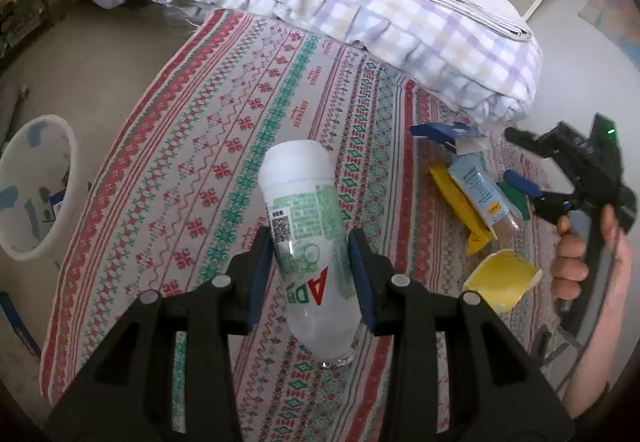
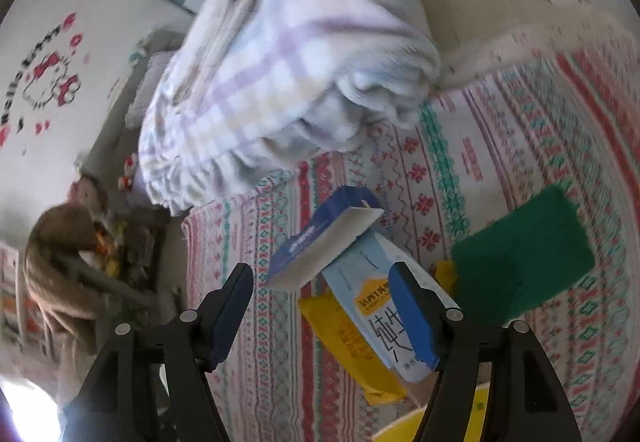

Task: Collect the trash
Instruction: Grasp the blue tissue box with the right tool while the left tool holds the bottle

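the left gripper (image 1: 312,266) points out over the patterned bedspread (image 1: 224,145), its jaws clamped on the sides of a white plastic bottle (image 1: 310,242) with a green label, held above the cloth. the right gripper (image 2: 320,306) angles down at the litter near the bedspread's right edge, jaws apart, one blue pad over a pale blue milk carton (image 2: 380,306). around it lie a yellow packet (image 2: 352,346), a blue box (image 2: 320,238) and a green sponge (image 2: 524,254). a white bin (image 1: 36,185) stands on the floor past the left edge.
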`<state>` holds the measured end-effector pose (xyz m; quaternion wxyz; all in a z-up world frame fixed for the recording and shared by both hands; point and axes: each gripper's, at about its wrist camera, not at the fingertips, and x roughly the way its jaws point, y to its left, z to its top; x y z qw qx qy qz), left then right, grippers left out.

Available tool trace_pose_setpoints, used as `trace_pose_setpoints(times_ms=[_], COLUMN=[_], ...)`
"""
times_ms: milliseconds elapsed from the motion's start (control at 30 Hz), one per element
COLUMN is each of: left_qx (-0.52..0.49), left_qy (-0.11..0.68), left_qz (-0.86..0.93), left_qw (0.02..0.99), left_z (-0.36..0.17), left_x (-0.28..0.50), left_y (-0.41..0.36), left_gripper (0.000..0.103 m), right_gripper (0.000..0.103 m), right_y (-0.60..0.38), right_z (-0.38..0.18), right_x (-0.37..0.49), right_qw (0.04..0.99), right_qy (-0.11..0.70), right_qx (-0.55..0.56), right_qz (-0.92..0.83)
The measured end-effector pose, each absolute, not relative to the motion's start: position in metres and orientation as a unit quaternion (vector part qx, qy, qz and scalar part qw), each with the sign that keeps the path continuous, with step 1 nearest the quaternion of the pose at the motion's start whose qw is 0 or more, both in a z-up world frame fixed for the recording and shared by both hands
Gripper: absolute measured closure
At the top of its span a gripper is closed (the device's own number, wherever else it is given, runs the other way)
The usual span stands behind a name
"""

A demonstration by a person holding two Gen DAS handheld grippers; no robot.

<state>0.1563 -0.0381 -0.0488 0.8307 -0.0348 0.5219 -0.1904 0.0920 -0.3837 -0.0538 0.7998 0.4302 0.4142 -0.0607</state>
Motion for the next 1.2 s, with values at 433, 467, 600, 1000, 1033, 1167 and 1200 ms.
trace_pose_setpoints(times_ms=[433,467,600,1000,1033,1167,1200], left_qx=[-0.048,-0.052,-0.056,-0.082,-0.087,-0.101,-0.108], left_qy=[0.497,0.497,0.493,0.480,0.481,0.481,0.481], left_qz=[-0.183,-0.182,-0.182,-0.173,-0.174,-0.170,-0.167], left_qw=[0.847,0.847,0.849,0.856,0.855,0.854,0.854], left_z=[-0.034,-0.034,-0.031,-0.020,-0.019,-0.018,-0.017], left_x=[0.165,0.166,0.167,0.175,0.176,0.180,0.182], left_y=[-0.015,-0.013,-0.008,0.012,0.014,0.023,0.028], left_gripper=[0.063,0.063,0.063,0.063,0.063,0.063,0.063], right_gripper=[0.031,0.031,0.045,0.088,0.088,0.088,0.088], right_y=[-0.391,-0.389,-0.383,-0.324,-0.318,-0.283,-0.276], right_z=[-0.078,-0.077,-0.081,-0.043,-0.040,-0.028,-0.026], right_x=[0.129,0.135,0.155,0.156,0.157,0.164,0.166], right_qw=[0.751,0.750,0.748,0.801,0.803,0.814,0.815], right_qy=[0.395,0.398,0.417,0.393,0.392,0.396,0.397], right_qx=[0.514,0.509,0.490,0.440,0.438,0.423,0.419], right_qz=[-0.131,-0.143,-0.161,-0.103,-0.094,-0.048,-0.041])
